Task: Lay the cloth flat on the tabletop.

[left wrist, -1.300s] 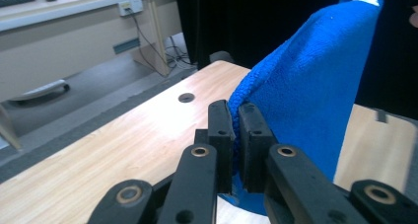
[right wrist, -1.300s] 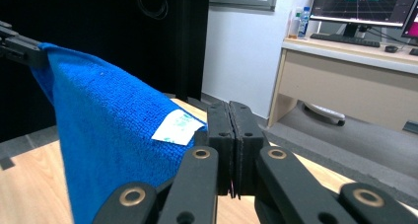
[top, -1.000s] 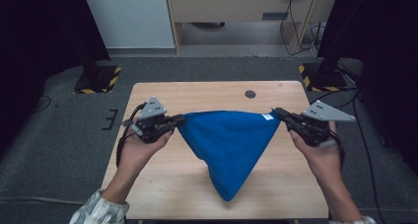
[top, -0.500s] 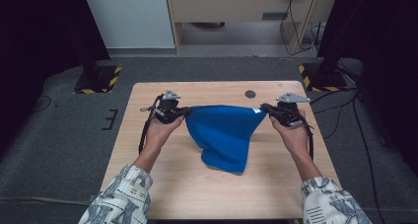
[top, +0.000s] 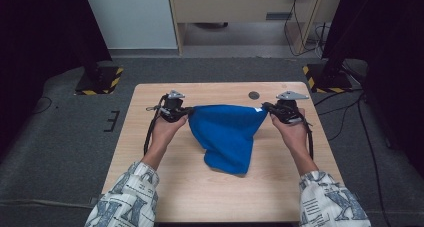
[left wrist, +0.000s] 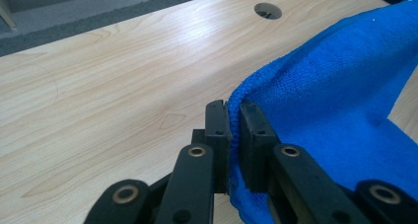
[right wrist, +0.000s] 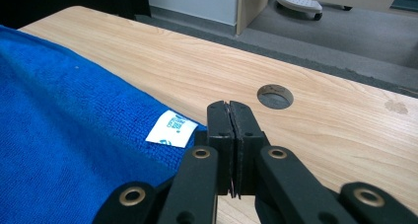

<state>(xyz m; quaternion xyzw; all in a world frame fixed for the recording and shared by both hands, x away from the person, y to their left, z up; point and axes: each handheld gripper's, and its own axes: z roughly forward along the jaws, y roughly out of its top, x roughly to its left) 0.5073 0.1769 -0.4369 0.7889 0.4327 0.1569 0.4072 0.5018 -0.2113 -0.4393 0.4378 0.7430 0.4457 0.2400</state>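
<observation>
A blue cloth [top: 227,132] is stretched between both grippers over the far half of the wooden table [top: 210,197]. Its lower part trails toward the person and lies on the tabletop. My left gripper [top: 186,113] is shut on the cloth's left top corner. In the left gripper view the blue cloth [left wrist: 335,100] is pinched between the two black pads of the left gripper [left wrist: 233,118]. My right gripper [top: 265,107] is shut on the right top corner. In the right gripper view, the right gripper [right wrist: 229,115] has its jaws pressed together beside the cloth's white tag [right wrist: 171,129].
A round hole [top: 254,95] is cut in the table near its far edge, just beyond the cloth. Cables trail from both grippers along the person's forearms. Grey floor, stand feet with yellow-black tape [top: 100,79] and a cabinet lie beyond the table.
Both hands have moved away from the person, closer together and lower. The cloth, earlier hanging as a wide triangle, now sags and rests on the table.
</observation>
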